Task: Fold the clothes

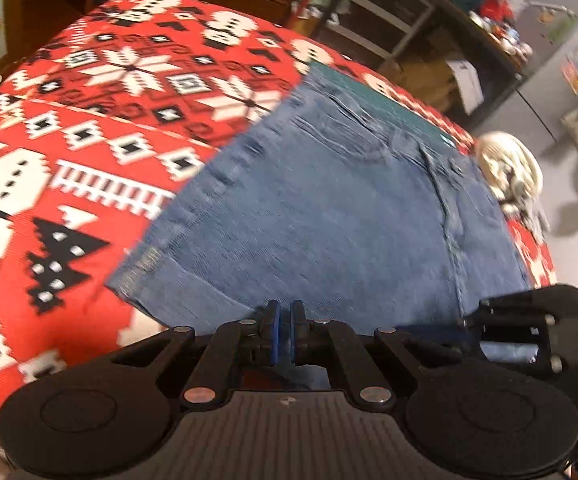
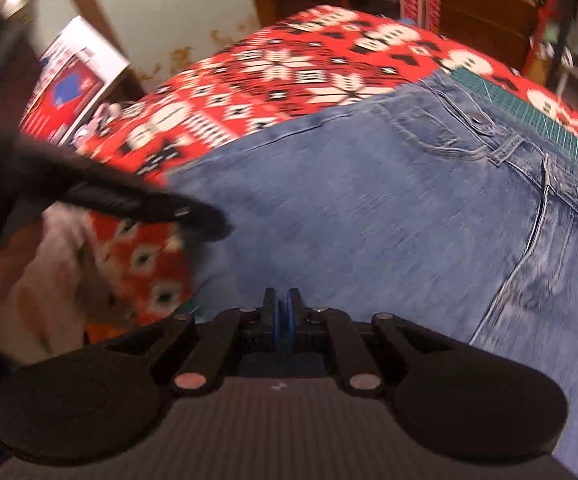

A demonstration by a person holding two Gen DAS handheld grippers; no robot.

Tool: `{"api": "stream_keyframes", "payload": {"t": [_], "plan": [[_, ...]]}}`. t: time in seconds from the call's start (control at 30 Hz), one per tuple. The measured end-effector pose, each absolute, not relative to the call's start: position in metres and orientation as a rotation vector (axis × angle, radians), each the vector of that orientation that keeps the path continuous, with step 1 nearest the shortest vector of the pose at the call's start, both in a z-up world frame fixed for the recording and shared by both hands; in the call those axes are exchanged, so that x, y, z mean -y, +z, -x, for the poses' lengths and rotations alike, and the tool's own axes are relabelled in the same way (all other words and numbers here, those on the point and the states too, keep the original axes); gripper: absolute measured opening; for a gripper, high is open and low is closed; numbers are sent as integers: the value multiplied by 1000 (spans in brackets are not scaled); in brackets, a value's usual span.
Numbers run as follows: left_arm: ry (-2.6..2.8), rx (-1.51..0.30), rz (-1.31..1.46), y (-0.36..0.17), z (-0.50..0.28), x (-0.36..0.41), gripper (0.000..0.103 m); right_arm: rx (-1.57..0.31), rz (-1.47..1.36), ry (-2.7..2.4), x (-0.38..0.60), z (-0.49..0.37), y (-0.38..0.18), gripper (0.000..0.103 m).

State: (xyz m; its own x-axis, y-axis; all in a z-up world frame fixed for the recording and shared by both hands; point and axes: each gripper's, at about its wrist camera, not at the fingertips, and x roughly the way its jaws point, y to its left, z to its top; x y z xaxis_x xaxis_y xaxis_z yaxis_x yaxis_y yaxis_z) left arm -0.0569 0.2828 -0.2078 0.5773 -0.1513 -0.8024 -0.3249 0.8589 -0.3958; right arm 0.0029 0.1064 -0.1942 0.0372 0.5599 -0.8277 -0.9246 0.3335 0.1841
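I'm seeing the left gripper [image 1: 284, 330] with its blue pads nearly pressed together, a thin gap between them; whether denim is pinched there I cannot tell. The right gripper [image 2: 283, 322] is looking the same, pads close, over the near edge of the jeans [image 2: 389, 216]; grip on cloth unclear. The jeans are lying flat on the red patterned tablecloth [image 1: 89, 128], blue denim, faded, waistband with pockets, belt loops and rivet button toward the far right edge, one hem [image 1: 137, 280] toward the near left. A green mat [image 2: 529, 112] is showing under the waistband. Both views are motion blurred. A cream bundle [image 1: 509, 168] is sitting at the right edge.
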Motion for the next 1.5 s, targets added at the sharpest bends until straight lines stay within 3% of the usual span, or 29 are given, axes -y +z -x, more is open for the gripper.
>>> {"api": "stream_keyframes", "payload": {"t": [0.33, 0.57, 0.63, 0.7, 0.77, 0.87, 0.9, 0.97, 1.2, 1.5], "plan": [[39, -980, 483, -218, 66, -264, 3, -1028, 442, 1144, -76, 29, -204, 6], [70, -946, 427, -201, 69, -253, 5, -847, 220, 1069, -19, 3, -156, 7], [64, -922, 399, -193, 64, -247, 7, -786, 213, 1005, 5, -16, -146, 13], [53, -894, 361, -184, 56, -238, 31, -730, 222, 937, 28, -37, -140, 39], [53, -864, 329, -177, 45, -230, 54, -680, 251, 867, 51, -61, -139, 46], [61, -839, 293, -169, 21, -220, 64, -631, 251, 806, 81, -98, -143, 72], [62, -836, 285, -167, 11, -216, 72, -620, 242, 795, 90, -110, -146, 81], [69, -830, 263, -165, -9, -209, 78, -618, 229, 800, 101, -130, -154, 88], [123, -810, 129, -168, -67, -183, 86, -630, 254, 821, 89, -173, -206, 102], [212, -777, 35, -195, -97, -161, 88, -668, 272, 813, 77, -181, -251, 103]]}}
